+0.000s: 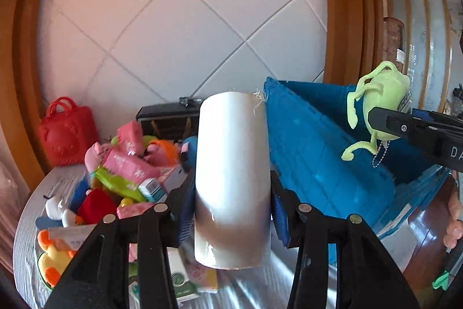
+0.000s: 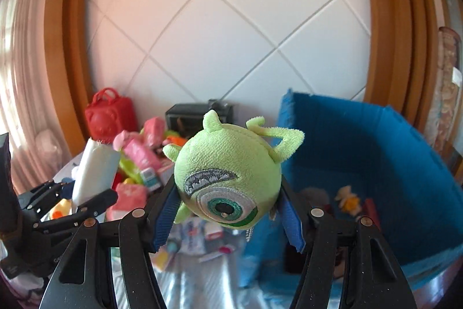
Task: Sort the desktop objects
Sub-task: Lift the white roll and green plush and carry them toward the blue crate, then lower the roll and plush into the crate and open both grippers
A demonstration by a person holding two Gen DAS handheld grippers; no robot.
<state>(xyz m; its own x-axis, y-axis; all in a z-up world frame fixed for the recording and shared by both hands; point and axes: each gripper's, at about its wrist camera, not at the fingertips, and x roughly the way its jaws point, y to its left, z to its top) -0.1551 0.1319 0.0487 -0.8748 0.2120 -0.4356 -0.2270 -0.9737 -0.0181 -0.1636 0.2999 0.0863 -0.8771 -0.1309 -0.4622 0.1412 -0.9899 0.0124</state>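
Grippers tilt slightly downward: your left gripper [image 1: 233, 204] clamps a white tube [image 1: 231, 178]; your right gripper [image 2: 228, 193] pinches a green plush toy [image 2: 228, 175] above the blue box [image 2: 376, 152].

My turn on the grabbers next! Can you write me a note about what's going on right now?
Left gripper: shut on the white tube, lifted.
Right gripper: shut on the green one-eyed plush, held by the blue box.
Done: a few toys lie in the box.
Left: drop off both, then clear the pile of toys and packets on the table.
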